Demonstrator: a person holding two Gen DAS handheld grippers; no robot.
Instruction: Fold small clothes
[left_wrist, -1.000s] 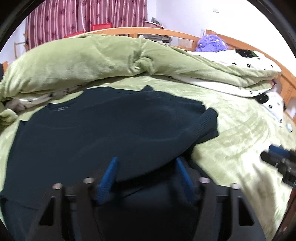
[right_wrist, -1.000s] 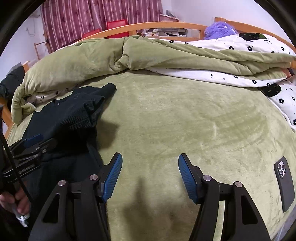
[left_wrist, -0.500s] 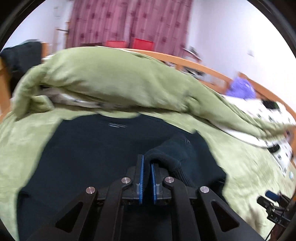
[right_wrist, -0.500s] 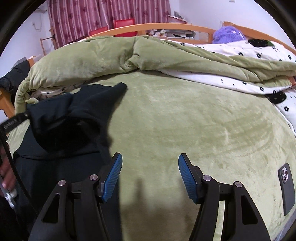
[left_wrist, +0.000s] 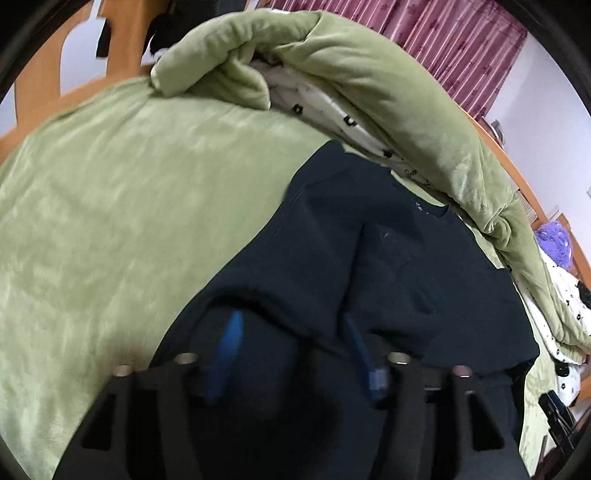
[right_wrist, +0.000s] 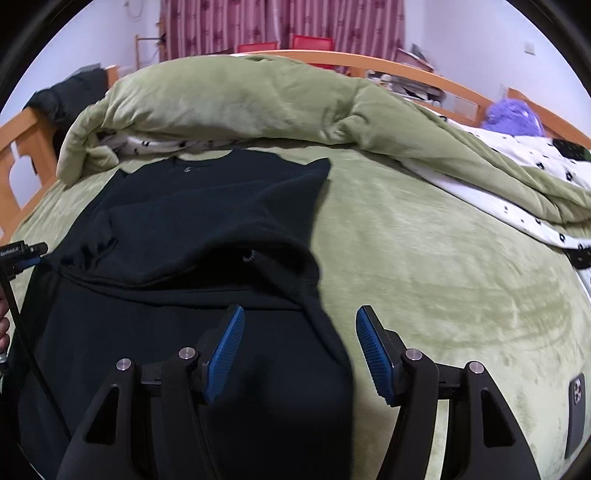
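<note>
A dark navy sweater lies flat on the green bed cover, collar toward the far side, with one sleeve folded across its body. My left gripper hovers low over the sweater's left part. Its jaws are opening, the blue pads stand apart, and dark cloth lies between and under them without being pinched. In the right wrist view the left gripper's tip shows at the sweater's left edge. My right gripper is open above the sweater's lower right edge, which runs between its fingers.
A rolled green quilt with a white flowered lining lies along the far side. The wooden bed frame rises on the left. A phone rests on the cover at the right, and a purple plush sits at the back right.
The left gripper shut on the right sleeve, carried it leftward across the sweater, and its jaws now stand apart with the sleeve lying folded. The right gripper moved left over the sweater's edge.
</note>
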